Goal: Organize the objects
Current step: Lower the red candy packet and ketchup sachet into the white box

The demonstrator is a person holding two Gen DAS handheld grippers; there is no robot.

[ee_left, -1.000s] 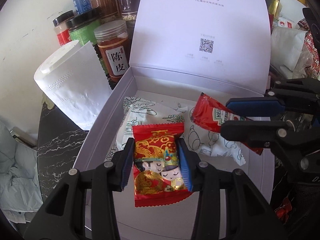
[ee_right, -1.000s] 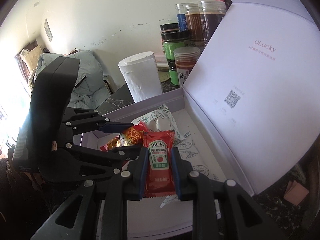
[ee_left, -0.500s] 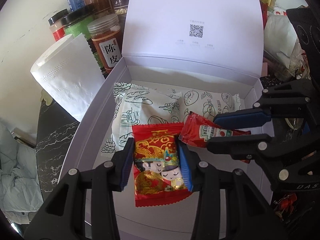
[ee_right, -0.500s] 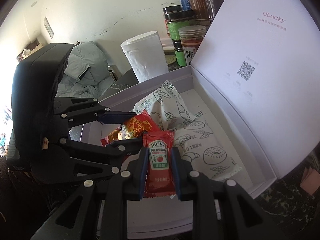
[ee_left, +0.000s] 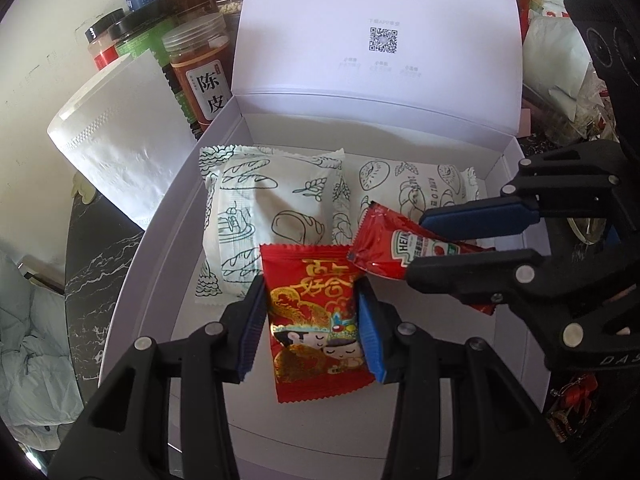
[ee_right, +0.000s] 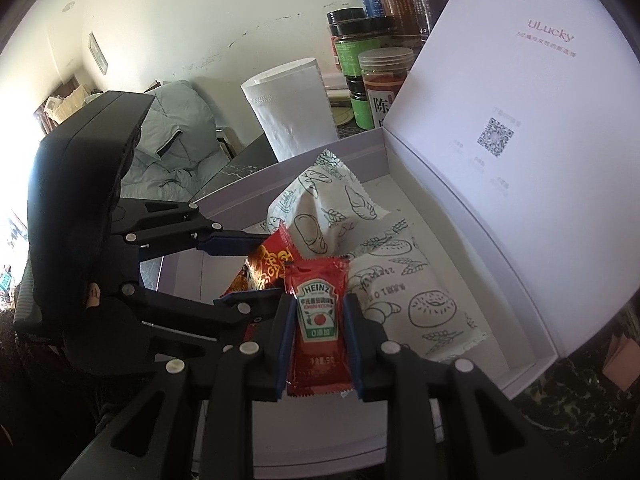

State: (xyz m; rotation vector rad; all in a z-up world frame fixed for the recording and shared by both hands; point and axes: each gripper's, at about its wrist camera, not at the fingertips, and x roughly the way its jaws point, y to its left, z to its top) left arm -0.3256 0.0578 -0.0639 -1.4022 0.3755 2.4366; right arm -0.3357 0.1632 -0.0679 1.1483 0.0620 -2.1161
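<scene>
Over the open white box, our left gripper clamps the red wedding candy packet; our right gripper clamps the Heinz ketchup sachet. We should lower both beside the bread packets ahead, then release flat.

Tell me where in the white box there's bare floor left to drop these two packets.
Bare floor runs along the box near edge, under the candy packet and ketchup sachet, and along its right wall beside the bread packets. The back is crowded with those packets.
</scene>
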